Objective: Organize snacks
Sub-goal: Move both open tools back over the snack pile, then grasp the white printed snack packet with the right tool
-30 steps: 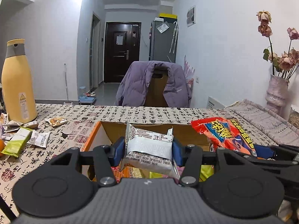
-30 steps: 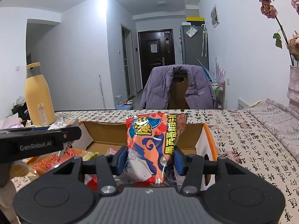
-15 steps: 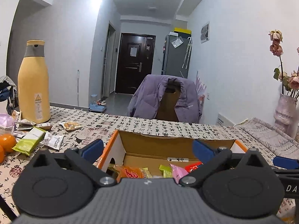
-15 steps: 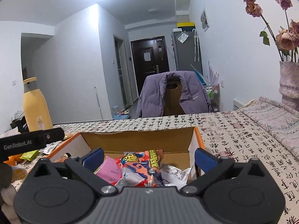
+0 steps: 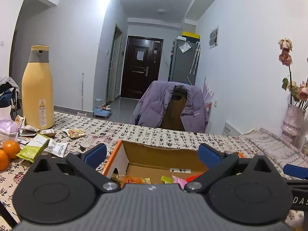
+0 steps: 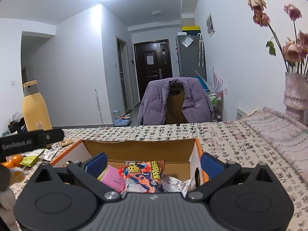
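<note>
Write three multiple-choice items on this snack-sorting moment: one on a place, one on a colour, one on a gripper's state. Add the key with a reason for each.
1. Where does the red-orange printed snack bag lie?
A. inside the open cardboard box
B. beside the tall yellow bottle
C. on the chair

2. What colour is the padded jacket draped over the wooden chair?
A. green
B. purple
C. red

3. How is the right gripper?
A. shut on a bag
B. open and holding nothing
C. shut on an orange

Key: 1 A, the bag rests among other packets between the box walls in the right wrist view. 2 B, the jacket on the chair back is plainly purple. 3 B, its blue-padded jaws stand wide apart with nothing between them; the left gripper looks the same.
</note>
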The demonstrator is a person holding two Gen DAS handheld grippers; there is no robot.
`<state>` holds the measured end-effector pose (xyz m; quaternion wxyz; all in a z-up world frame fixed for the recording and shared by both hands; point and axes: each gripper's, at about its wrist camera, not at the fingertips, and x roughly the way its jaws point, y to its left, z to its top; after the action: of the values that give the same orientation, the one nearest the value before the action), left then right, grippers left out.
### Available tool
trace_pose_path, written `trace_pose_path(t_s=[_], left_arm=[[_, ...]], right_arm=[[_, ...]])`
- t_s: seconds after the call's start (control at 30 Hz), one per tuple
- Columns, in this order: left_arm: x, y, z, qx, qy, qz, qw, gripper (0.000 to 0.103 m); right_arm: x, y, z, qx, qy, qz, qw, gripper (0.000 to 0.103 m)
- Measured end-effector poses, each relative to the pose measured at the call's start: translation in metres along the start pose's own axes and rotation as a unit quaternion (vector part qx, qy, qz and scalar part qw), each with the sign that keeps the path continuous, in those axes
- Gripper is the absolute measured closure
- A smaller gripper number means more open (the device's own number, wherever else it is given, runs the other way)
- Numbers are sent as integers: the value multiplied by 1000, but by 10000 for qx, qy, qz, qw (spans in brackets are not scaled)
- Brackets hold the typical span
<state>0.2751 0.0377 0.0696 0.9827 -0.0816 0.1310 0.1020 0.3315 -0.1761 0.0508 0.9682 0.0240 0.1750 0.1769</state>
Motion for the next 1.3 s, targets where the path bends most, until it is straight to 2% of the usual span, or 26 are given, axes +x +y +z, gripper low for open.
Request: trace_pose_path(t_s=[0.23, 0.83, 1.07, 1.3], left_arm=[[-26, 7, 0, 42, 77, 23, 10000, 0], [-98, 25, -73, 483, 657, -211, 9964, 0], [-101, 32, -102, 640, 943, -239, 9932, 0], [-99, 37, -112, 595, 939, -336, 9932, 0]], right_arm=[[-32, 4, 1, -197, 0, -52, 9998, 0], [-102, -15, -65, -167, 541, -267, 9980, 0], [-120, -27, -93, -142, 812, -411, 9958, 0], [-130, -39, -104, 23, 908, -453, 9948, 0]])
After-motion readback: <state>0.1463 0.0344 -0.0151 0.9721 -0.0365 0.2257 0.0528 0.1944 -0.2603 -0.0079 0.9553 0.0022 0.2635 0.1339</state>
